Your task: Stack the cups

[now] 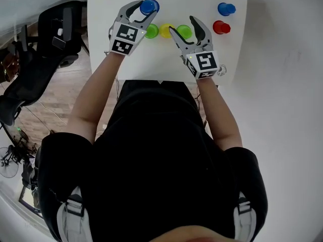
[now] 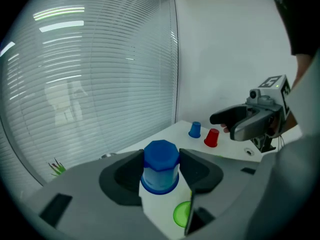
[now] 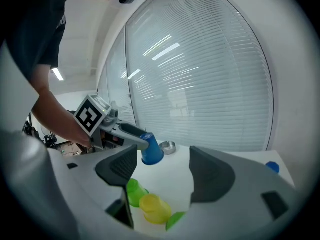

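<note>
An upturned blue cup (image 2: 160, 166) is gripped above the table (image 1: 151, 64) by the left gripper (image 1: 147, 7). The right gripper (image 1: 181, 25) is held open.

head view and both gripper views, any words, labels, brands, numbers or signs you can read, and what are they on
No readable words, brands or numbers in any view.
left gripper: the left marker cube bears black-and-white square patterns, no letters or digits.
right gripper: the right marker cube bears the same kind of patterns.
blue cup and yellow cup: plain, no print visible.
</note>
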`<move>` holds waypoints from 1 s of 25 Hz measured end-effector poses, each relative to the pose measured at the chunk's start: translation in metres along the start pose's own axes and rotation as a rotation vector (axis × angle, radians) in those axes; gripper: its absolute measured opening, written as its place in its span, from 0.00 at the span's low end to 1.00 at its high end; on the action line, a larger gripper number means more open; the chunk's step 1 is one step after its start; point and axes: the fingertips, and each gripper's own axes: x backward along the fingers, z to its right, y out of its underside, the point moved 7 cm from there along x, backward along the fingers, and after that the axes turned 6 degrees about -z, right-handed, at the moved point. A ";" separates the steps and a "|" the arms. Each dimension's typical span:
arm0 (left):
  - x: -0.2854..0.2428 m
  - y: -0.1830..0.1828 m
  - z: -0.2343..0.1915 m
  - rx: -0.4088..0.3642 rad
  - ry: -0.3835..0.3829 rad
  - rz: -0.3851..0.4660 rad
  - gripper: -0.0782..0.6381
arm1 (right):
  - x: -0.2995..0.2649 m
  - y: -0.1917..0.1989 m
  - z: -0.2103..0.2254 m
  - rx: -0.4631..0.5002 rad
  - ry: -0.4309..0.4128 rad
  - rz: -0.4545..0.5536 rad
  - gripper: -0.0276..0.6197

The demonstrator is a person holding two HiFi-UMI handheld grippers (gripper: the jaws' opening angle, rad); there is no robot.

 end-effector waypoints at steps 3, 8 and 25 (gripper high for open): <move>0.017 -0.005 0.015 0.004 0.004 -0.022 0.43 | 0.008 0.000 0.000 0.015 -0.028 0.003 0.54; 0.036 -0.003 0.044 0.007 0.003 -0.055 0.43 | 0.021 0.002 0.000 0.037 -0.068 0.000 0.54; 0.018 0.035 0.090 0.037 0.019 -0.124 0.44 | 0.042 0.029 0.003 0.033 -0.085 -0.048 0.53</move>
